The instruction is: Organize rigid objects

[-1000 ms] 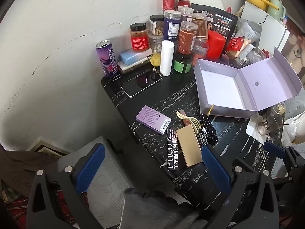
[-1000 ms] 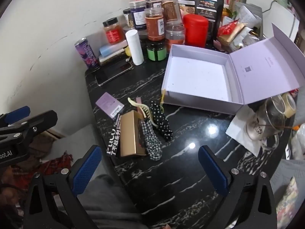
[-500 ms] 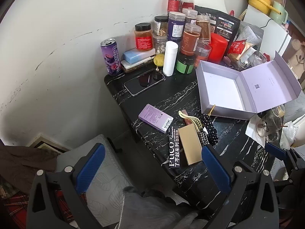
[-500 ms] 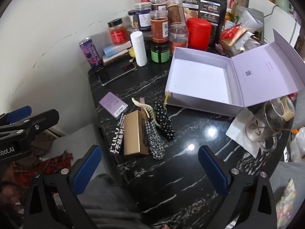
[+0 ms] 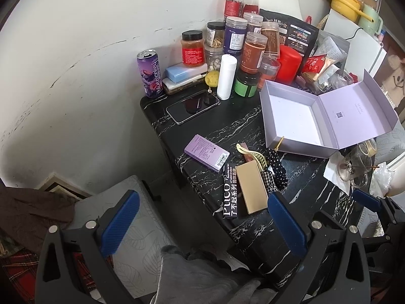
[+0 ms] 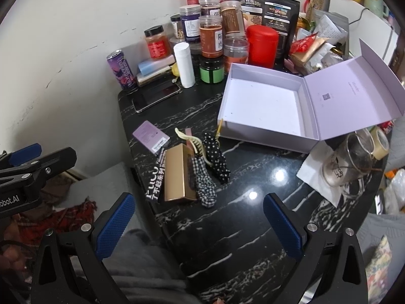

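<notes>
An open, empty lilac box (image 5: 291, 116) (image 6: 263, 106) sits on the black marble table (image 5: 227, 126) (image 6: 240, 217). In front of it lie a gold box (image 5: 250, 187) (image 6: 177, 174), a black PUCO strip (image 5: 230, 192) (image 6: 155, 179), a small purple box (image 5: 206, 155) (image 6: 151, 136), a cream hair claw (image 5: 250, 154) (image 6: 192, 143), and dotted (image 5: 277, 167) (image 6: 215, 152) and checked (image 6: 203, 182) hair ties. My left gripper (image 5: 202, 223) is open and empty, short of the table's near edge. My right gripper (image 6: 197, 225) is open and empty above the table front.
Jars, a red canister (image 5: 288, 63) (image 6: 260, 45), a white tube (image 5: 226, 76) (image 6: 184, 64), a purple can (image 5: 149, 73) (image 6: 120, 69) and a phone (image 5: 192, 105) (image 6: 155, 96) crowd the back. A glass mug (image 6: 349, 159) on a napkin stands at the right. A grey cushion (image 5: 121, 217) lies below left.
Both grippers have drawn back and risen a little, so the table looks smaller and more centred. Nothing on the table has moved.
</notes>
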A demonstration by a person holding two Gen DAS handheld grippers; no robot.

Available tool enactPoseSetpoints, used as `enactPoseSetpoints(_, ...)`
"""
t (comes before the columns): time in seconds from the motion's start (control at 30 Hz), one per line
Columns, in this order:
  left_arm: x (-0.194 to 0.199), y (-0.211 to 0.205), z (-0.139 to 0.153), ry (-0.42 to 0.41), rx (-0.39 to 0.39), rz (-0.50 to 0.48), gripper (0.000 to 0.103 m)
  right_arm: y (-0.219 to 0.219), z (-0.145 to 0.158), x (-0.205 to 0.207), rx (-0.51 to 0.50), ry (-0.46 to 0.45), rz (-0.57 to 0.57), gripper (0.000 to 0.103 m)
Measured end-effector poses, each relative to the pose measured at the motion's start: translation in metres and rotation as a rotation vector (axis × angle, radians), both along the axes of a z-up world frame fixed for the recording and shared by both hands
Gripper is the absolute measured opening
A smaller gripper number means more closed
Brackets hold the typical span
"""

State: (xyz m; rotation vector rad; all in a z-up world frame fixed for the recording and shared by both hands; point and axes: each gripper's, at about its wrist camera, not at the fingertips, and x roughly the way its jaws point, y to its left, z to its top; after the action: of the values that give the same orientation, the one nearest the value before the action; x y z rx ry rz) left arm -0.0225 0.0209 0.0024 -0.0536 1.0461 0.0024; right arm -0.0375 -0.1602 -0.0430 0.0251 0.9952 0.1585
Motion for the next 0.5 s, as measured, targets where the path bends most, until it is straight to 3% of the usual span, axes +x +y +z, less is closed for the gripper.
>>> enactPoseSetpoints(0.5,-0.013,0.000,0.004,-0.020,-0.011,0.012,0.103,-0.002,0.004,-0.011,-0.002,-0.011,0.013,0.103)
